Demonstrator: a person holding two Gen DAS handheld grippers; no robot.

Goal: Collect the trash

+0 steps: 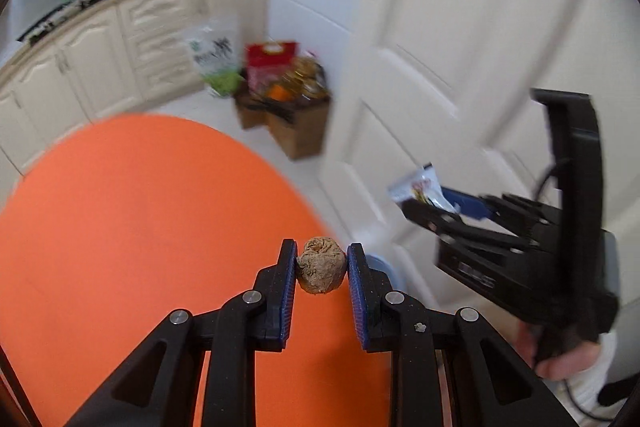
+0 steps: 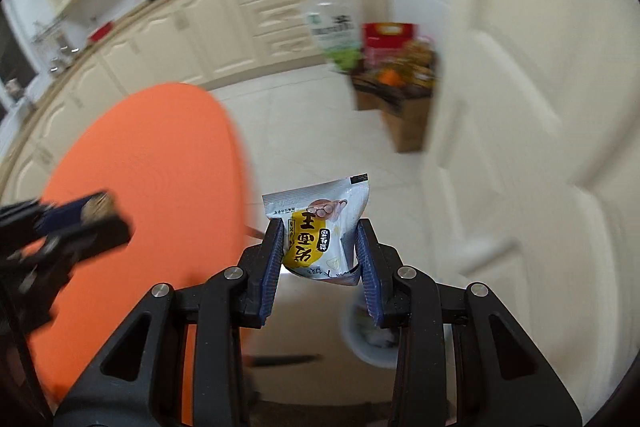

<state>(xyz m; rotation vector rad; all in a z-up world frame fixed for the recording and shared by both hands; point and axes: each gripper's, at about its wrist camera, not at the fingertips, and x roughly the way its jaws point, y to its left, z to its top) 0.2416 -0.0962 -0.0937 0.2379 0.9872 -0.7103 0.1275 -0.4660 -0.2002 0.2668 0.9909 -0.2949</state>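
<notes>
Carrying a brown wad (image 1: 321, 270) pinched in the left gripper (image 1: 322, 267) and a snack packet (image 2: 320, 237) clamped in the right gripper (image 2: 320, 247) toward the bin (image 2: 370, 341) below, both are risking slipping loose midway.

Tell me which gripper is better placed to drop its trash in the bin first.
Right, probably: the right gripper, holding the snack packet, has the bin almost directly below. The left gripper, gripping the brown lump, is over the orange table's edge.

Crumpled brown wad (image 1: 321, 270) pinched in left gripper (image 1: 321, 267), past orange table (image 1: 140, 227) edge. White-yellow snack packet (image 2: 320, 239), upright, clamped in right gripper (image 2: 320, 247), beside table, above floor.
</notes>
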